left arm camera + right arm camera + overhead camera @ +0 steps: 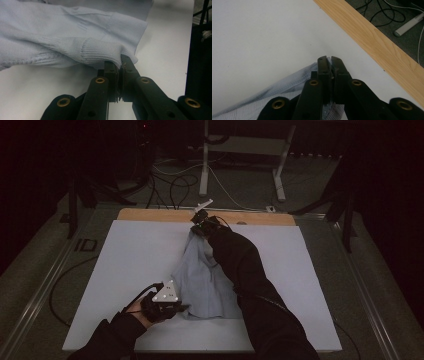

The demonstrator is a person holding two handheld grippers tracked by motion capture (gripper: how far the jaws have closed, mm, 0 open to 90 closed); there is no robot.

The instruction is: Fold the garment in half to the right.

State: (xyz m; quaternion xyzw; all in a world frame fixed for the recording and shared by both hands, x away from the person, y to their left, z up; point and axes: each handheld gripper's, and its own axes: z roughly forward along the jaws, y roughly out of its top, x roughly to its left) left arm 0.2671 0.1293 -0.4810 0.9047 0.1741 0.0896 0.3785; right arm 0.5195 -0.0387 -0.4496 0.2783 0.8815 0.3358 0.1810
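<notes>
Garment (202,280), pale blue, lies on the white table cover (125,265), stretched from the near centre toward the far edge, where a strip of bare wooden tabletop (150,215) shows. Left gripper (181,308), held in the person's left hand (137,309) at the near left corner of the cloth, has its jaws pressed together on a ribbed knit edge of the fabric; in the left gripper view (120,64) the cuff-like band (100,51) folds over the jaw tips. Right gripper (196,228), at the end of the dark-sleeved right arm (245,270) reaching across the cloth, pinches the far tip of the garment; in the right gripper view (329,60) the jaws are clenched with a sliver of striped fabric (274,97) between them, just short of the wooden strip (374,40). Cables (175,185) and a white stand (205,160) occupy the floor beyond the table.
</notes>
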